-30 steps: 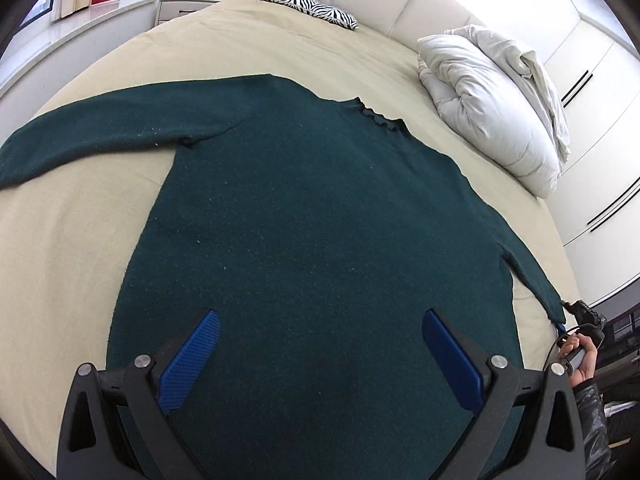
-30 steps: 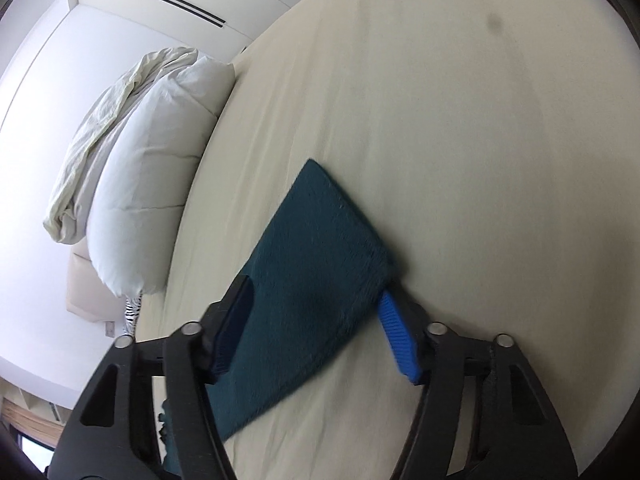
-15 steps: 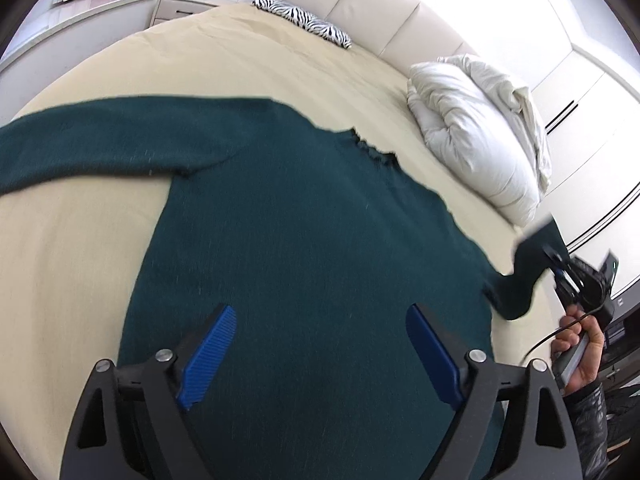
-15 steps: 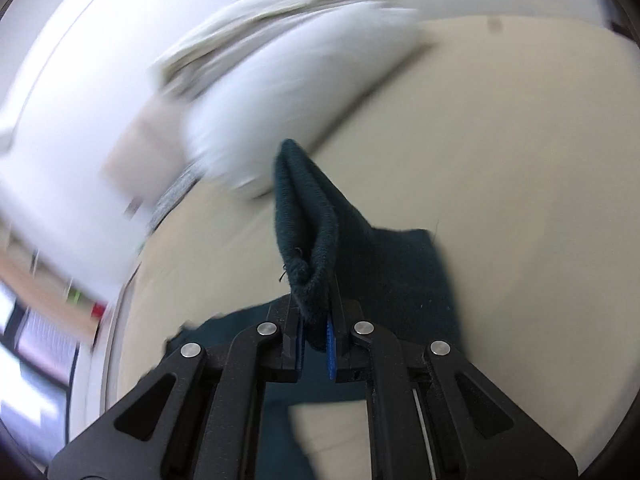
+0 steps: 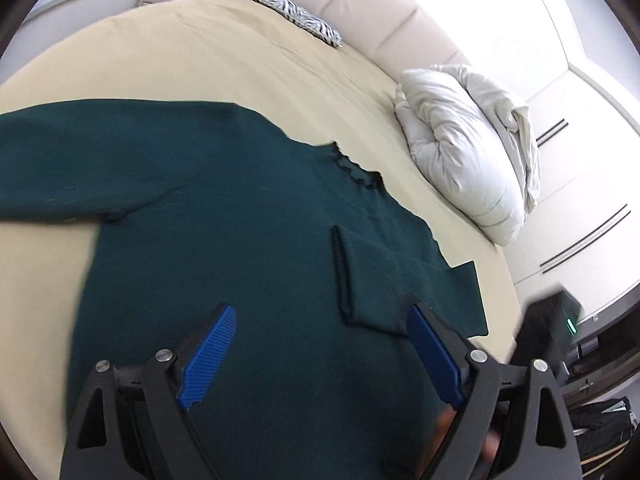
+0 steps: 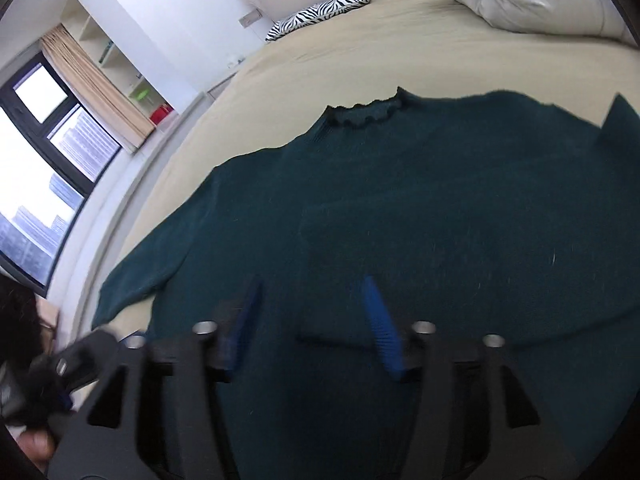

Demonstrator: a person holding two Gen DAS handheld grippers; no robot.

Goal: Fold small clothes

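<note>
- On the bed point(image 5: 200, 52) the green sweater point(image 5: 224, 240) lies flat, its collar toward the pillows point(image 5: 460, 148).
- One sleeve point(image 5: 372, 280) is already folded across the chest; the other sleeve point(image 5: 60, 168) lies stretched out to the side.
- Left gripper point(image 5: 320, 356) hovers over the hem, jaws spread wide and empty.
- Right gripper point(image 6: 312, 328): jaws have just been opening, nothing between them.
- Left to do, I judge: the second sleeve, then folding the body.
</note>
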